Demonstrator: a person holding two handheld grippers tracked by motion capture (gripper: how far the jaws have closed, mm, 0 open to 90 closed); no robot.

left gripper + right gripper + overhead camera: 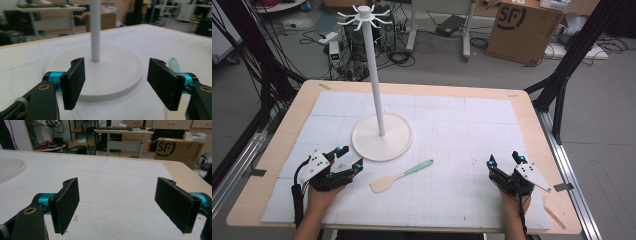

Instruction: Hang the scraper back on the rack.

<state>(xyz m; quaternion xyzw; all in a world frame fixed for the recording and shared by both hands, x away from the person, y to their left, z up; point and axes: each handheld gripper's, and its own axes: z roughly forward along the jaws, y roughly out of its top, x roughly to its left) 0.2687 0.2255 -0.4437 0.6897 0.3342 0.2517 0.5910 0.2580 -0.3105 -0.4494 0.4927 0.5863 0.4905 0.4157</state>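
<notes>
- The spatula [399, 176] lies flat on the surface [472, 125], just in front of the white stand [382, 136] — long axis diagonal, green handle pointing up-right, pale blade down-left toward you.
- Your left claw [350, 157] sits just left of the blade, jaws wide apart, gripping nothing.
- Your right claw [503, 160] is well off to the right — also spread open, nothing between its pads.

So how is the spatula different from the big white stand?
The spatula lies flat on the mat; the stand rises upright on a round base. The spatula is small, the stand far taller. The spatula has a green handle and cream blade; the stand is all white, with hooks on top. Both sit untouched on the table.
</notes>
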